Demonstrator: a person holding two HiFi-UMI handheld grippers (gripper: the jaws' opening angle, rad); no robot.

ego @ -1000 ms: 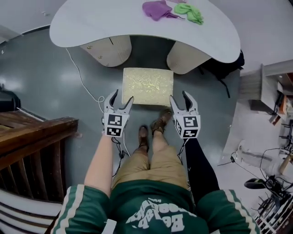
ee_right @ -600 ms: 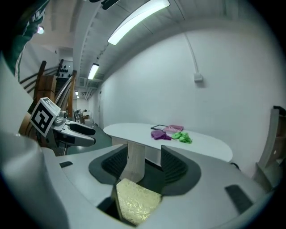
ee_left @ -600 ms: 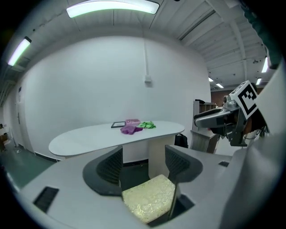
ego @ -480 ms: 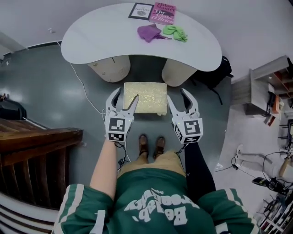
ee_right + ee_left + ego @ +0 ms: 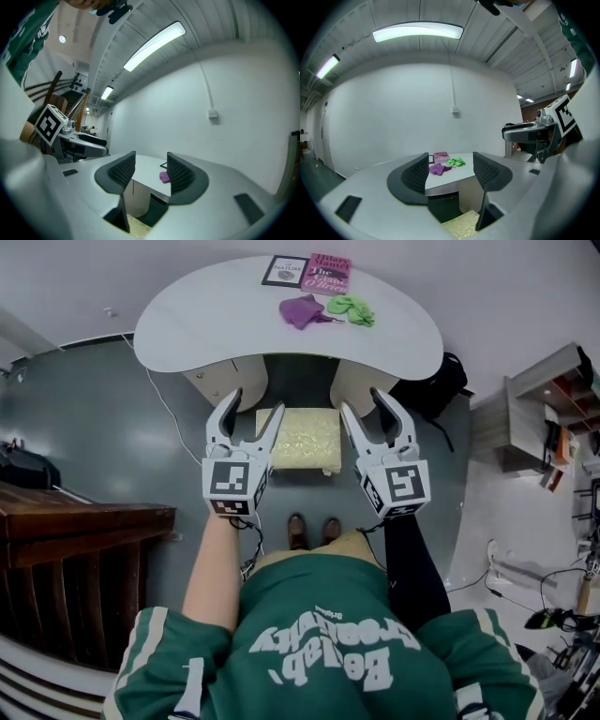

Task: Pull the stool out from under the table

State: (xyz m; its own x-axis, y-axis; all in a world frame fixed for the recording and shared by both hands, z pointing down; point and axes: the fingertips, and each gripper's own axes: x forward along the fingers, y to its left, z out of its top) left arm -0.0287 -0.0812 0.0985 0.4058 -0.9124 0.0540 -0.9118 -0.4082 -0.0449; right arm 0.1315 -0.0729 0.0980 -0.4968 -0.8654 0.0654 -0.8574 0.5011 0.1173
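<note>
the stool (image 5: 300, 439), square with a pale yellow top, sits on the grey floor right between the two grippers and below them, its far edge up by the two legs of the white table (image 5: 234, 320). neither gripper touches it as far as i can see, both are held up above it

left gripper (image 5: 257, 404) is just to the stool's left, jaws spread wide with nothing between them. looking along them you only see the tabletop past the pads and a corner of the stool down low. right gripper (image 5: 362, 402) is just off the stool's right side, jaws closing, gap a bit narrower than the left one's, also nothing between them

straight ahead of both grippers, on the far part of the tabletop, there's a purple cloth (image 5: 302, 310) with a green cloth (image 5: 351, 307) just beside it, and past those a pink book (image 5: 328, 273) next to a dark-framed card (image 5: 285, 270)

out beyond the right gripper a black bag (image 5: 439, 390) lies on the floor by the table's end. a white cable (image 5: 164, 399) trails across the floor off past the left gripper. behind the grippers, the person's brown shoes (image 5: 309, 531) stand close to the stool's near edge
</note>
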